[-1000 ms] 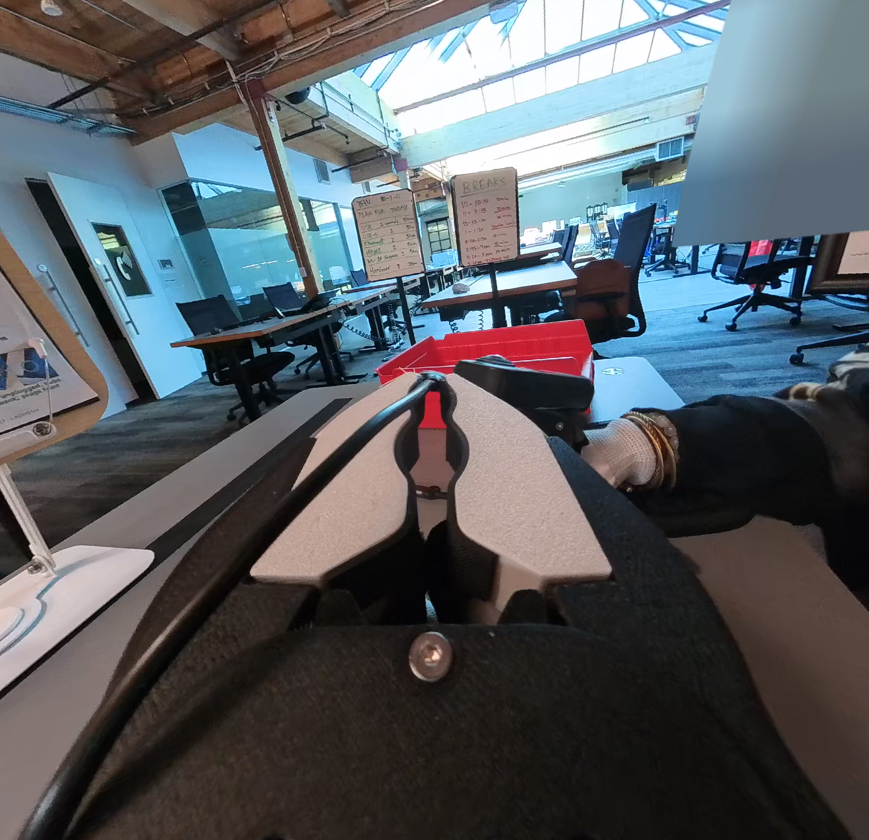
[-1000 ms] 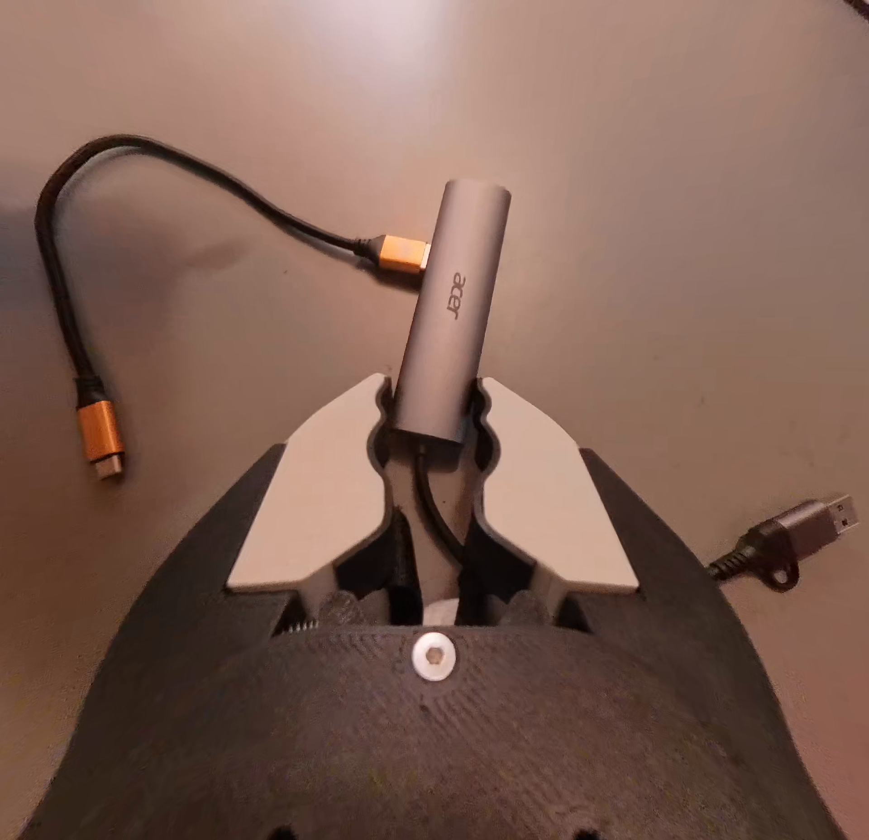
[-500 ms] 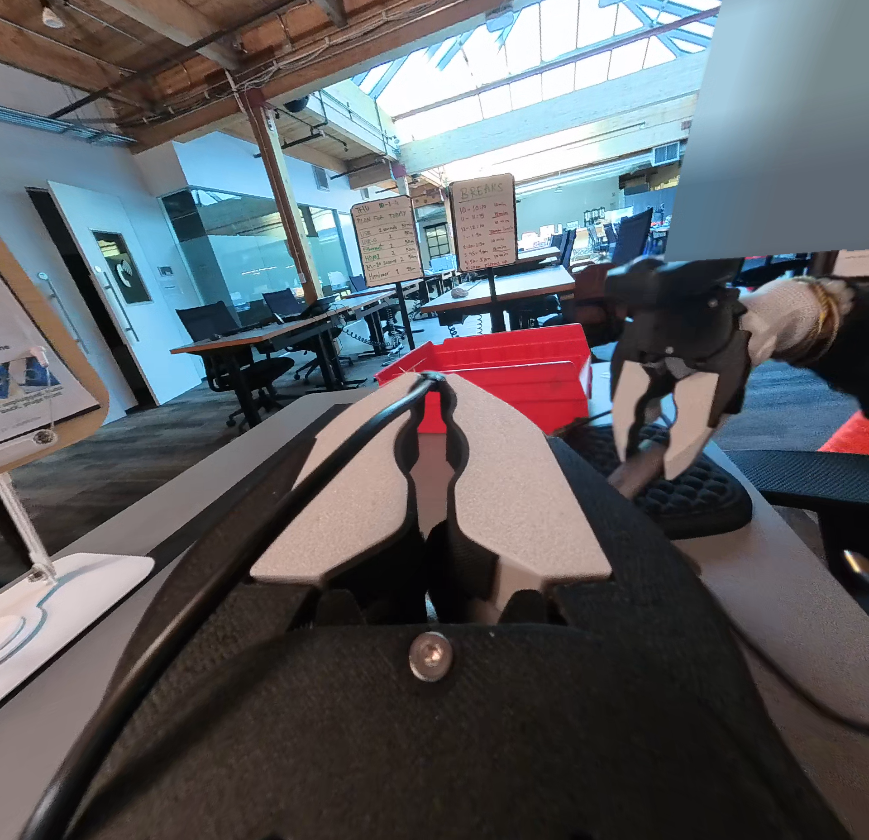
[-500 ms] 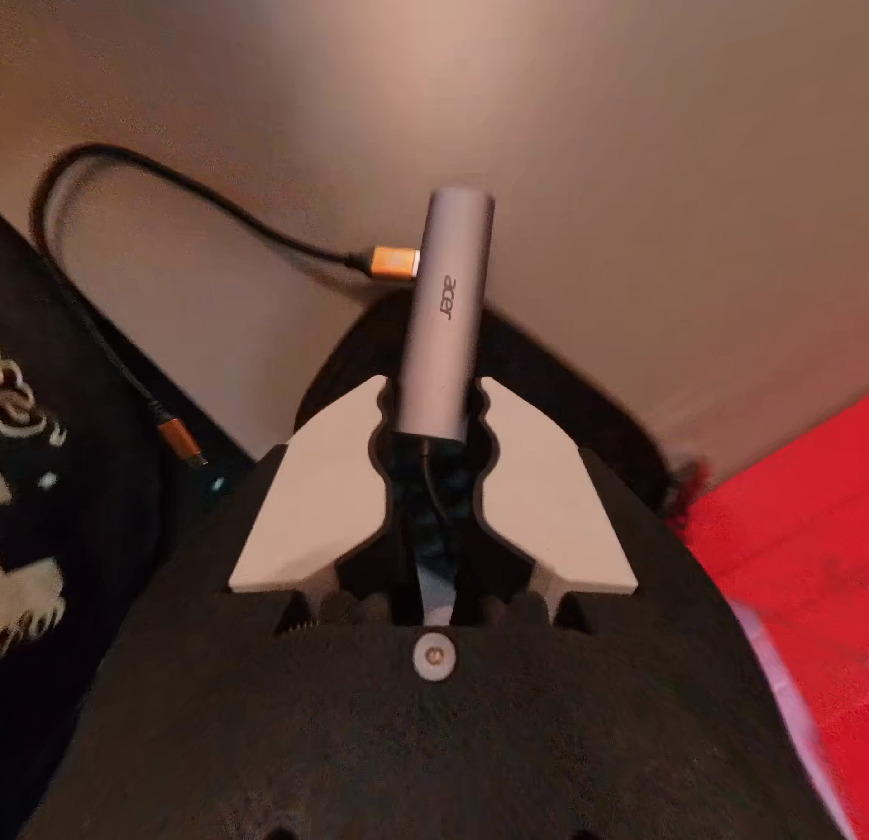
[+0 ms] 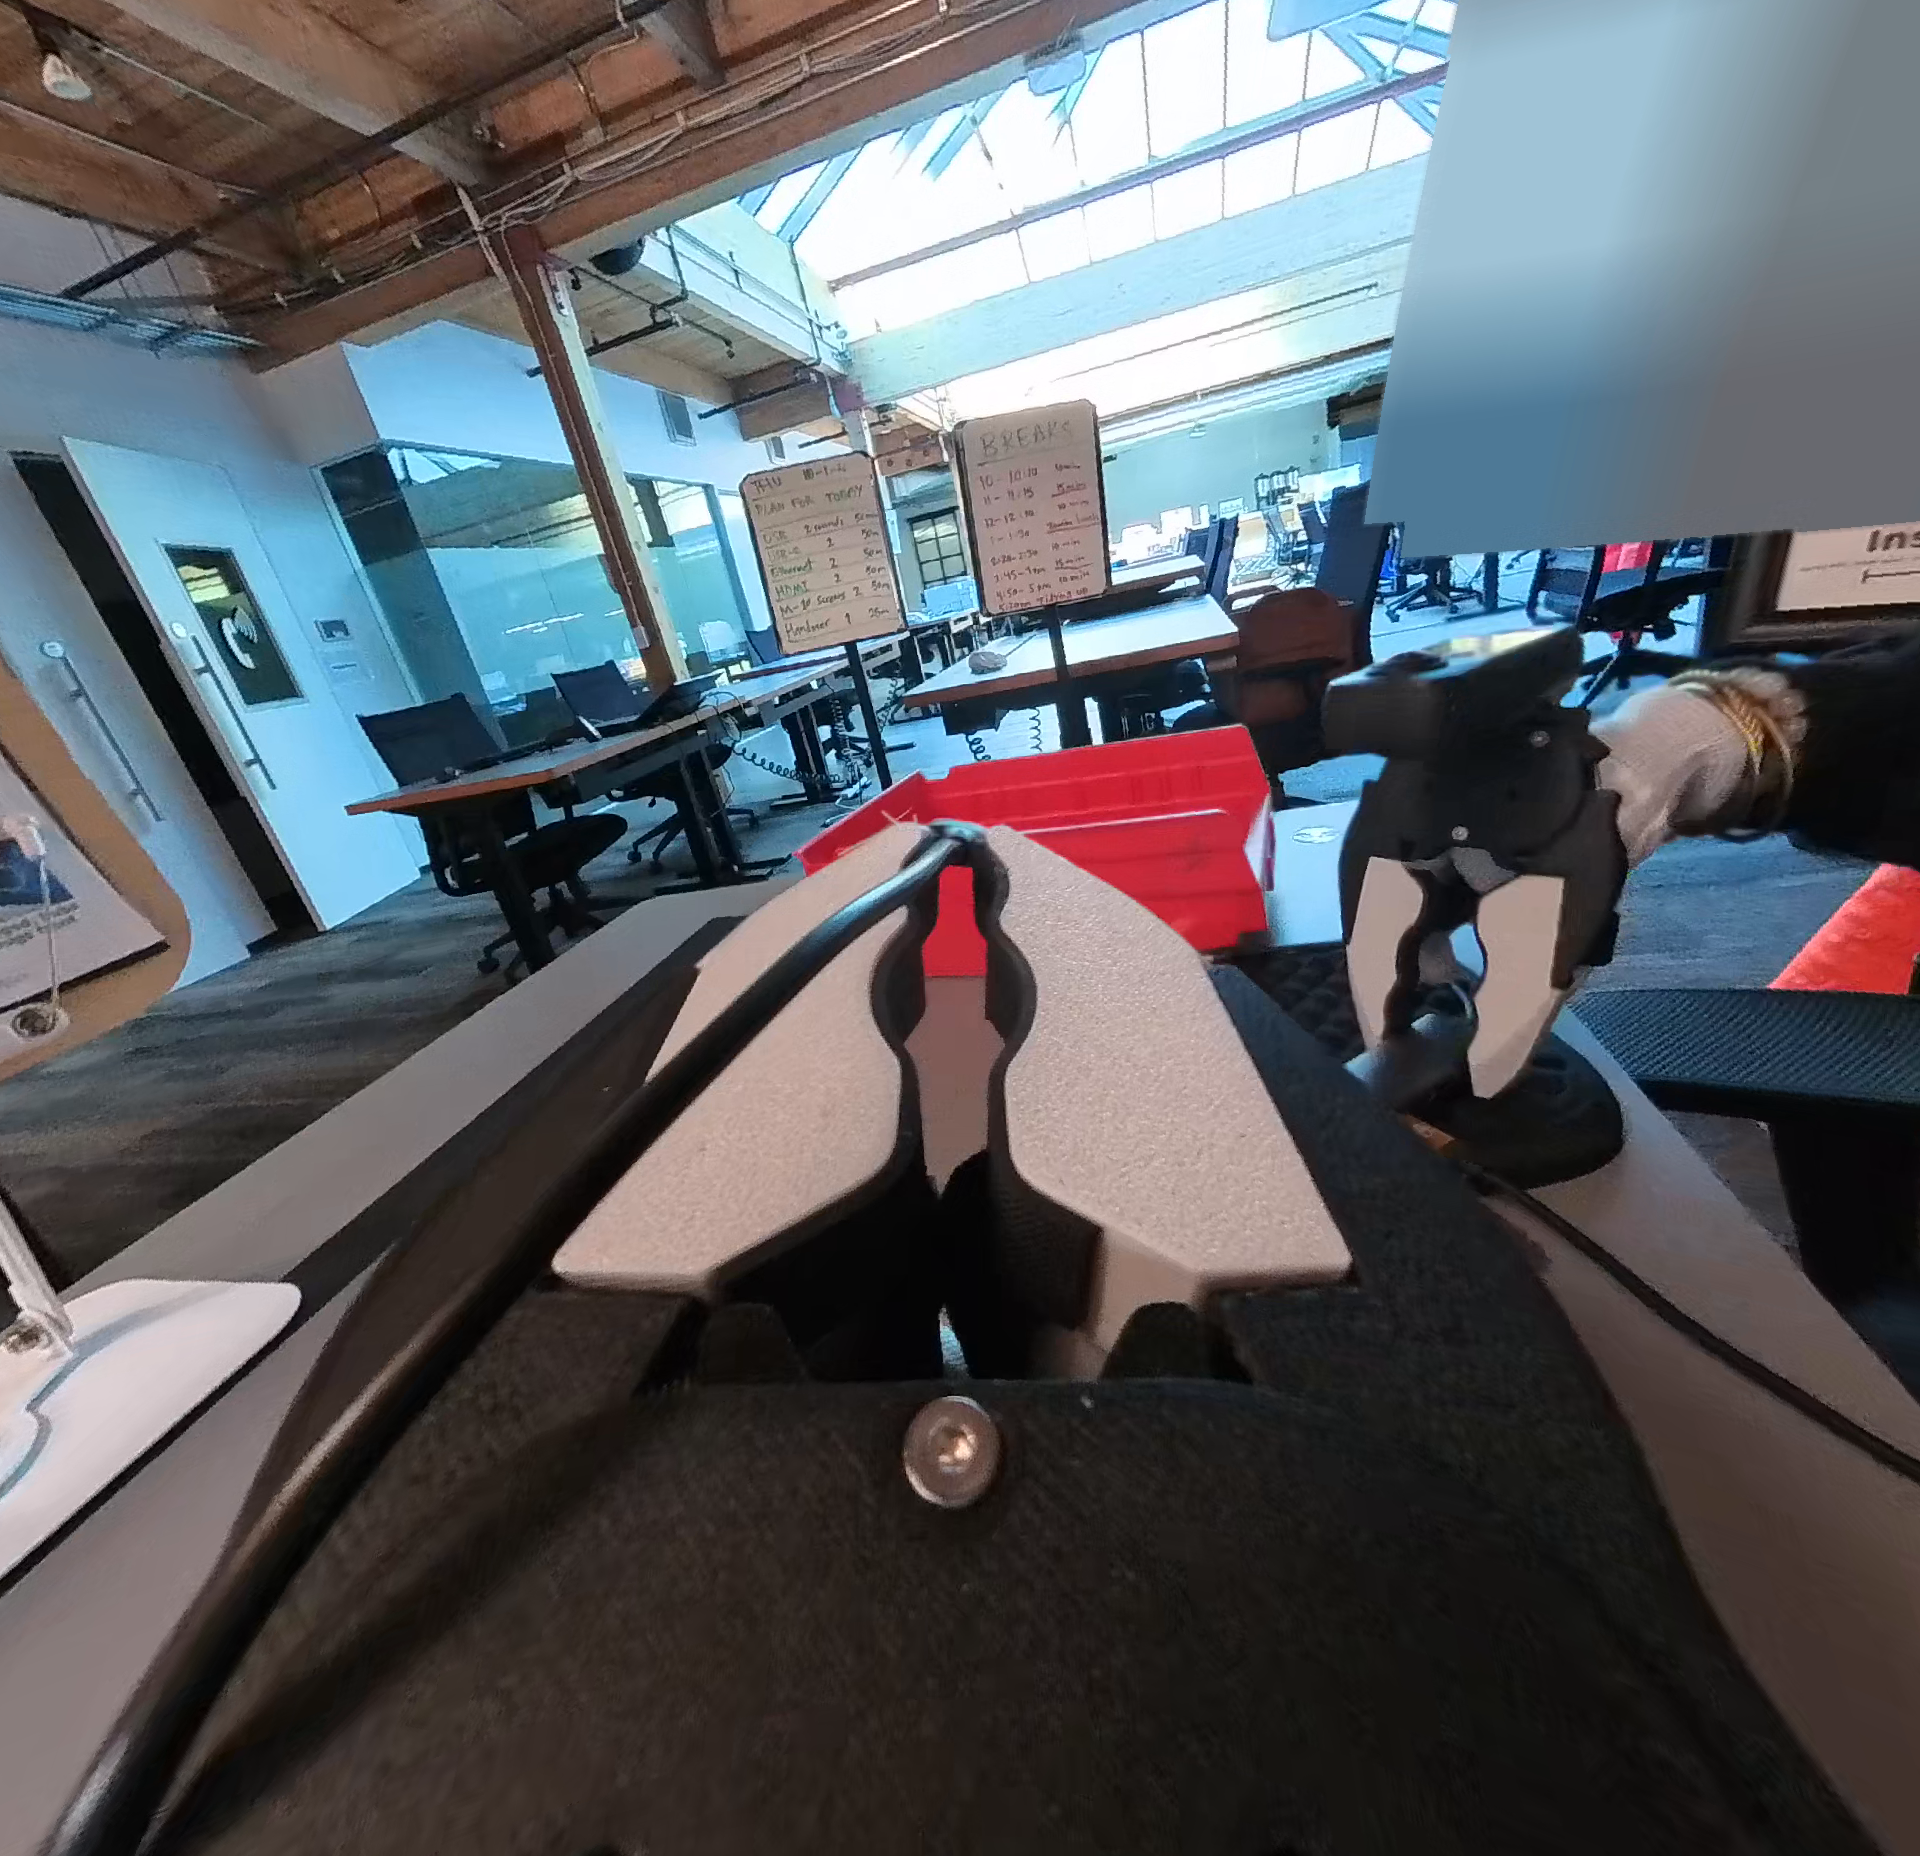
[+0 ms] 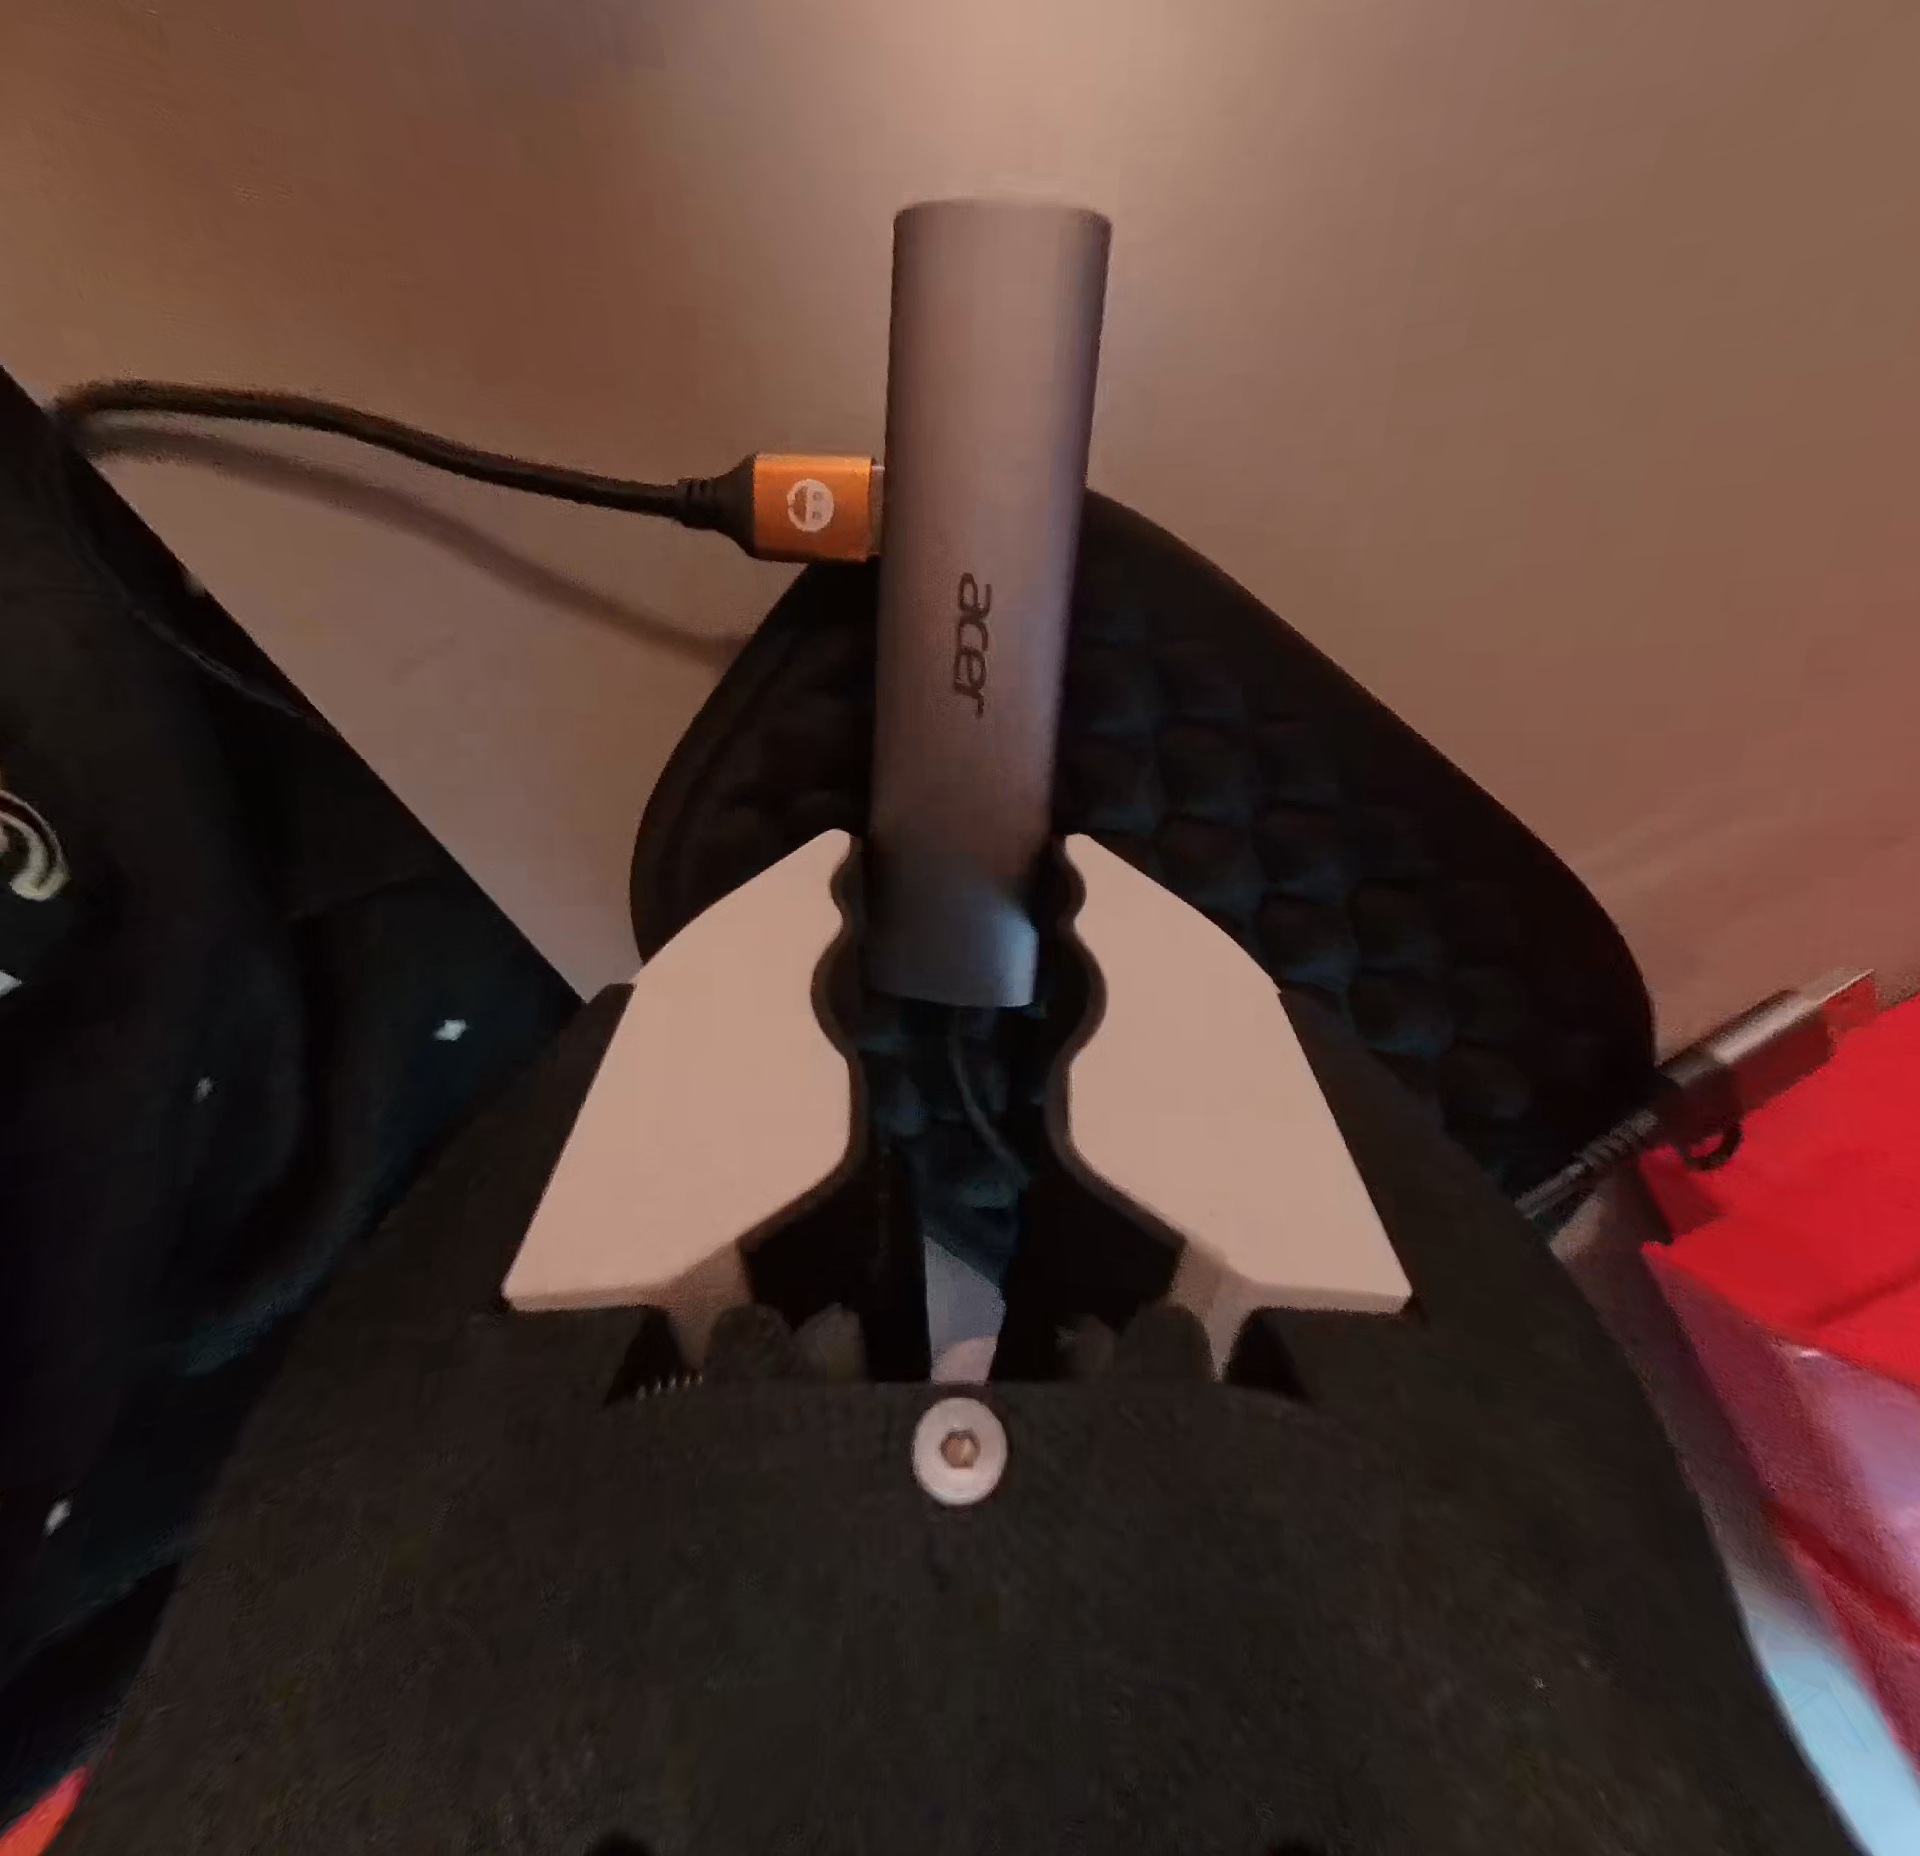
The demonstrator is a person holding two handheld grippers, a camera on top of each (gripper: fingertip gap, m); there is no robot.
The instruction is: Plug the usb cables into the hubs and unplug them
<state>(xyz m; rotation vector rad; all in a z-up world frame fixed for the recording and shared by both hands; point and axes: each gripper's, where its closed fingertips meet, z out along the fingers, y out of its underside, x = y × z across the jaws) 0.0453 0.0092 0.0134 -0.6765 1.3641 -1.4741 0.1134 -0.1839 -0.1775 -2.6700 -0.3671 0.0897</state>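
My right gripper (image 6: 956, 861) is shut on the lower end of a grey USB hub (image 6: 987, 601) and holds it upright above a black honeycomb pad (image 6: 1309, 819). A black cable with an orange plug (image 6: 816, 505) sits in the hub's left side. The hub's own grey USB plug (image 6: 1787, 1027) hangs at the right. My left gripper (image 5: 961, 848) is shut on a thin black cable (image 5: 727, 1017) that runs back over its left finger. The right gripper (image 5: 1444, 1048) also shows in the left wrist view, pointing down over the pad (image 5: 1538, 1110).
A red bin (image 5: 1101, 819) stands on the grey table (image 5: 343, 1162) beyond my left gripper. A white stand base (image 5: 135, 1349) sits at the table's left edge. A gloved hand and dark sleeve (image 5: 1704, 757) hold the right gripper. Red material (image 6: 1808, 1235) lies at lower right. The grippers' ends are close to 30 cm from one another. From the right gripper's tips to the hub's own grey USB plug (image 6: 1787, 1027) is close to 12 cm.
My right gripper lifted the hub off the table, with the orange plug still in it, and carried it over the black pad. My left gripper has stayed shut on its cable.
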